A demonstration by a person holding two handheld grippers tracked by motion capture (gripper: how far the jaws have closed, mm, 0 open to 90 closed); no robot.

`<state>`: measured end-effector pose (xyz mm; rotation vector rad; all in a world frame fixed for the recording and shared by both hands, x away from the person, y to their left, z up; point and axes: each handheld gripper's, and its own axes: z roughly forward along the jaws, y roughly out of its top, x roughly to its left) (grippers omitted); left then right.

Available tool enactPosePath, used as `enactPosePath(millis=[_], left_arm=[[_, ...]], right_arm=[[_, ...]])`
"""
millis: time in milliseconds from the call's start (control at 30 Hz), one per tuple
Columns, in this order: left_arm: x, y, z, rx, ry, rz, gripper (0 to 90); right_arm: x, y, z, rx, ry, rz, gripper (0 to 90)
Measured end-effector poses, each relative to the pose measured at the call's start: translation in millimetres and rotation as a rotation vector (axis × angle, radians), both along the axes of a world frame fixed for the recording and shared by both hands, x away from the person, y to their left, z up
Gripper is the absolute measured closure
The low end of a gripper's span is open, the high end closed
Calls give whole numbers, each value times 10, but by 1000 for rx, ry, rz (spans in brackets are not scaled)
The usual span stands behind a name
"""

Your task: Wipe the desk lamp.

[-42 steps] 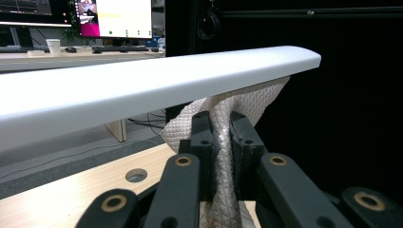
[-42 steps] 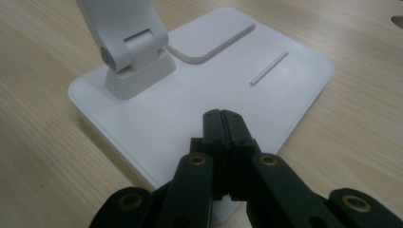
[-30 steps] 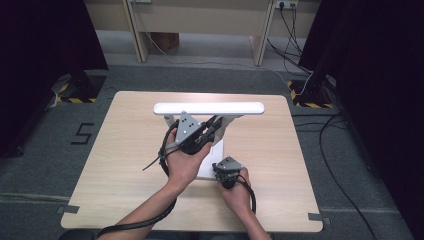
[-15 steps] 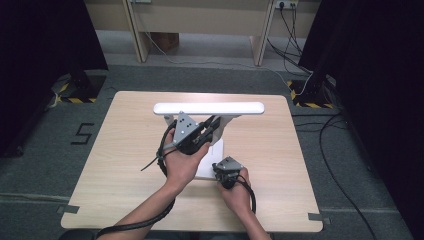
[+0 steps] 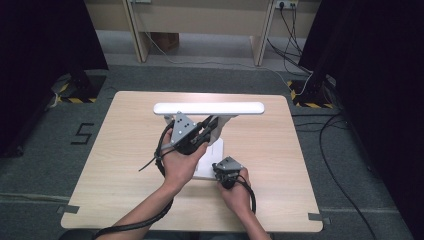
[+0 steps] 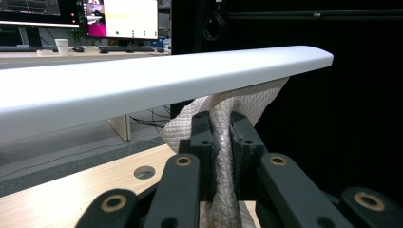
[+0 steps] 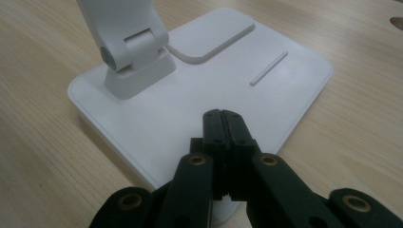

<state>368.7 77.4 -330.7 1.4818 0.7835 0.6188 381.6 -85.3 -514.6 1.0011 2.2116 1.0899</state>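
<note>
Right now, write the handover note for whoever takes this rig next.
Left gripper: shut on a white cloth, held up against the underside of the lamp head.
Right gripper: shut, empty, its tips resting on the lamp base, apparently steadying it.
The desk lamp stands mid-table, head level above its arm.
Done: cloth gripped and brought to the head. How much has been wiped cannot be told.
Left: probably wiping along the head, then putting the cloth down.

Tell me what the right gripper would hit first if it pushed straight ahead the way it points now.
Probably the lamp's hinge block. The right gripper, jaws shut, sits over the white lamp base and points roughly across it toward that hinge. Depth is unclear, so it may scrape the base first.
</note>
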Motion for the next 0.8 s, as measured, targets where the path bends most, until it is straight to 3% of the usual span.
enactPosePath(millis=[800], left_arm=[[-16, 66, 0, -7, 0, 10, 818]], right_arm=[[-1, 1, 0, 0, -1, -1, 899]])
